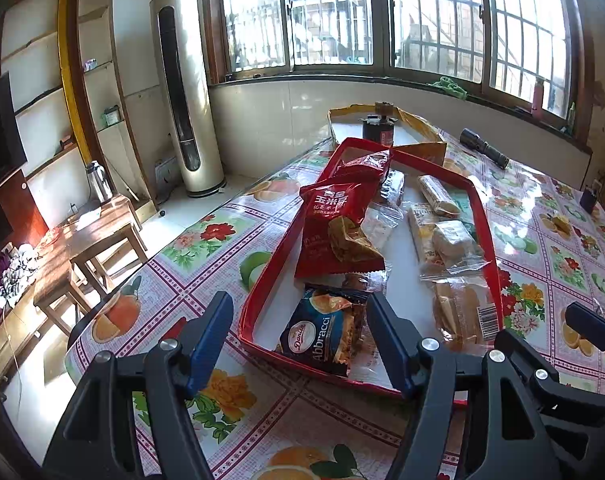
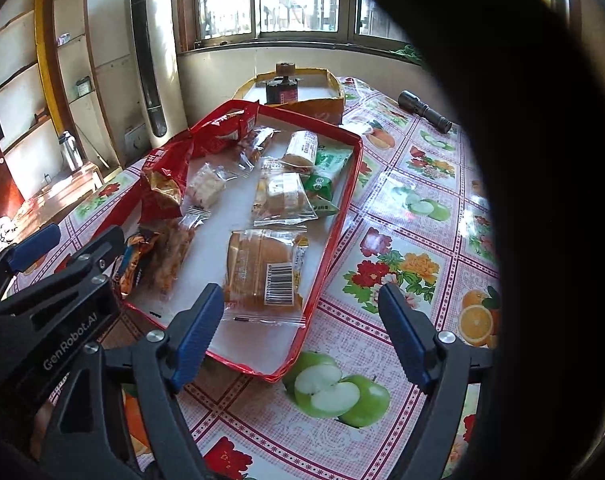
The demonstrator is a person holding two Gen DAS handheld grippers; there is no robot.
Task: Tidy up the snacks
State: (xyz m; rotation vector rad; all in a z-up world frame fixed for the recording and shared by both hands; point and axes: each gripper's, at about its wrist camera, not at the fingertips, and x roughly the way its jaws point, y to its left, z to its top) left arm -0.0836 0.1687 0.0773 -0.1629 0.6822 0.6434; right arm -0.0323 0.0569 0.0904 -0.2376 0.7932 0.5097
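Blue-padded fingers (image 1: 212,344) of our left gripper (image 1: 298,344) fill the bottom of the left wrist view, spread apart and grasping nothing. Between them, seen past the tips, lies a dark blue Abbracci packet (image 1: 322,332) in the near end of the red tray (image 1: 262,280), with the tray's near rim beneath the fingers. We cannot tell whether the pads touch the rim or hang above it.

Our right gripper (image 2: 300,334) is also released, its fingers (image 2: 194,340) wide apart and nothing between the pads. Its left finger stands over the tray's near edge, just beside a clear-wrapped bread with a barcode (image 2: 262,272); its right finger hangs over the flowered cloth of the desk (image 2: 402,208), outside the tray.

Further into the tray we see a red corn snack bag (image 1: 334,228), a green packet (image 2: 326,176), a wrapped roll (image 2: 302,146) and several small clear-wrapped cakes (image 2: 282,196). Beyond the tray sits a yellow-rimmed tray (image 2: 334,88) holding a dark jar (image 2: 282,90), and a flashlight (image 2: 424,111) lies on the desk to the right.
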